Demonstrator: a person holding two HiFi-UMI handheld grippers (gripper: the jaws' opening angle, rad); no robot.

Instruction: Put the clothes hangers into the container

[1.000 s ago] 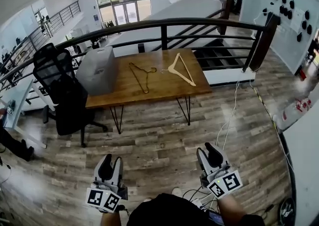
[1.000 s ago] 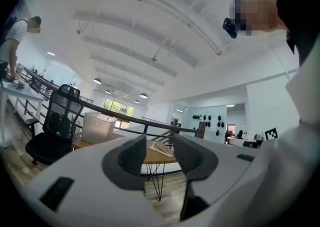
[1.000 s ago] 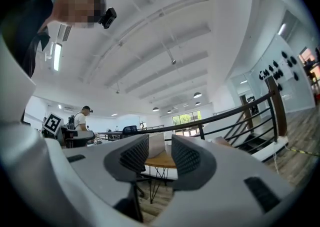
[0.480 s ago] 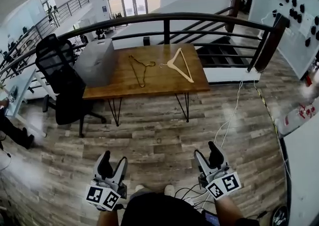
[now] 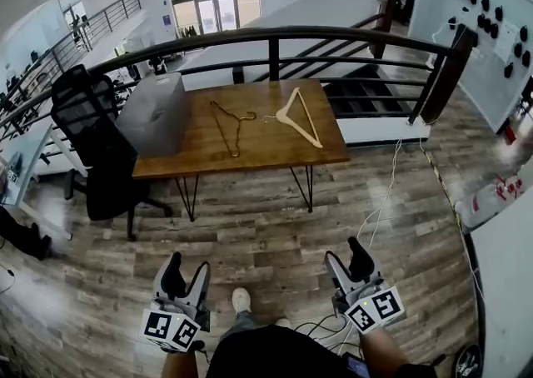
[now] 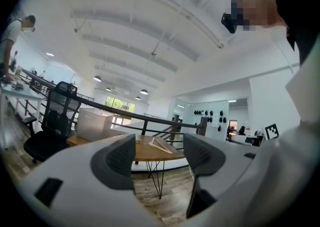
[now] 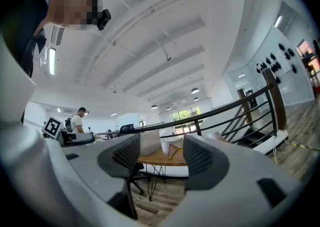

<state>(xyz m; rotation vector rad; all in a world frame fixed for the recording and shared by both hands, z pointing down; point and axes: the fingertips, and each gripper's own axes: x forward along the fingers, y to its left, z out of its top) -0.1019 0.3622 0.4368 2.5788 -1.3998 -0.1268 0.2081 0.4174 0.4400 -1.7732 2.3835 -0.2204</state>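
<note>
While the person stands back from the work, the left tongs (image 5: 188, 268) hang low at the bottom of the head view. Their jaws are spread wide with nothing between them (the left gripper view shows only the distant room through the gap). The right tongs (image 5: 345, 253) are level with them on the other side; their jaws are opening, and they too are empty. One shoe (image 5: 241, 300) shows between the two, and loose cables (image 5: 385, 189) trail over the plank floor (image 5: 266, 218) on the right. Well ahead of both tongs stands the wooden surface (image 5: 258, 150) on thin metal legs. Two hangers lie flat on it, near each other but apart: a thin wire hanger (image 5: 230, 124) toward the middle and a pale wooden hanger (image 5: 298, 116) to its right. The container (image 5: 154, 114), a grey box, sits on the left end of the surface, with neither hanger in it. A black office chair (image 5: 87, 143) stands just beside that end. A dark railing (image 5: 275, 35) curves behind the surface, with a staircase dropping away past it.
</note>
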